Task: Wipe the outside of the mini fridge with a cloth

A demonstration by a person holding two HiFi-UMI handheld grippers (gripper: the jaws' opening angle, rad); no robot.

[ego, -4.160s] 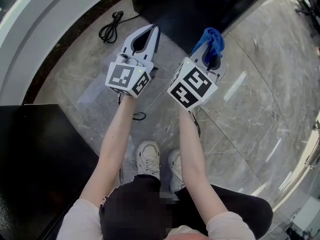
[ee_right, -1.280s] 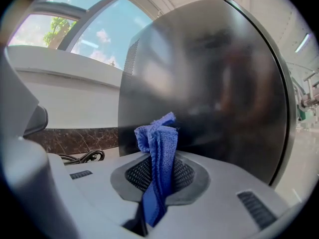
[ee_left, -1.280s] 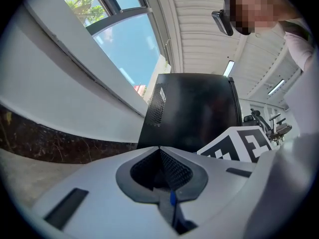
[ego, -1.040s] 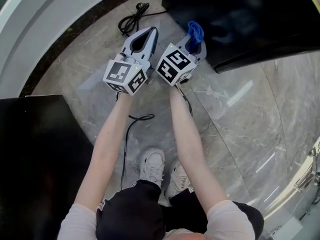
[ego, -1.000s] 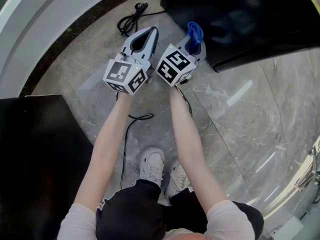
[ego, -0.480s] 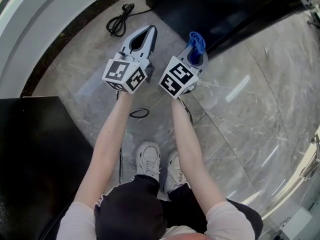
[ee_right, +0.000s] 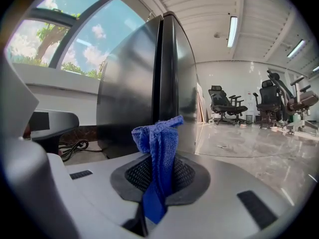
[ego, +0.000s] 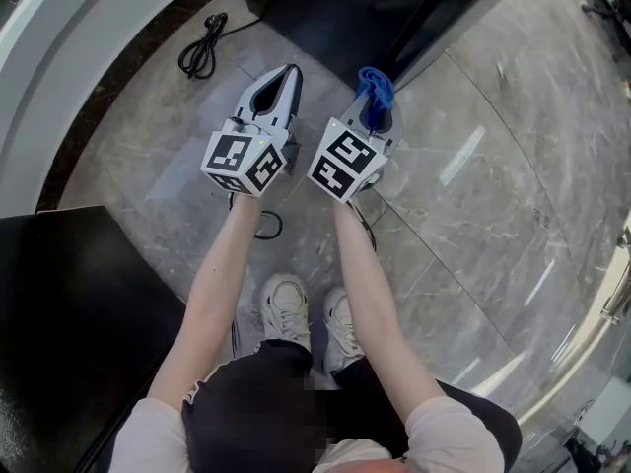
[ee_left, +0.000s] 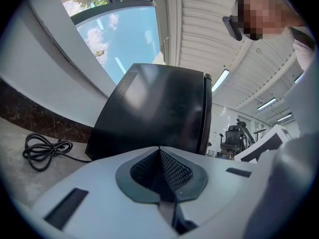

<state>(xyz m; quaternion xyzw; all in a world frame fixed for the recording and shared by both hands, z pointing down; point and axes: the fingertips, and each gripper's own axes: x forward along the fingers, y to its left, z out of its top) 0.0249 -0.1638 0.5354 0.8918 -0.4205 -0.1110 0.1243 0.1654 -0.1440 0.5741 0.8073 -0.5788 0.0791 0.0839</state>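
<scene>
The black mini fridge (ego: 365, 8) stands on the floor ahead of me, its side and door edge filling the left gripper view (ee_left: 154, 108) and rising tall in the right gripper view (ee_right: 144, 78). My right gripper (ego: 375, 101) is shut on a bunched blue cloth (ego: 374, 89), which sticks up between the jaws (ee_right: 158, 148) close to the fridge's near corner. My left gripper (ego: 289, 74) is shut with nothing in it and sits a little short of the fridge (ee_left: 160, 151).
A coiled black power cord (ego: 200, 52) lies on the marble floor left of the fridge (ee_left: 42, 151). A dark black cabinet (ego: 59, 333) stands at my lower left. A curved white wall base (ego: 69, 57) runs behind. Office chairs (ee_right: 222, 103) stand far off to the right.
Both grippers have drifted slightly back from the fridge and the view has swung, so the fridge sits further up. The cloth stays clamped in the right gripper.
</scene>
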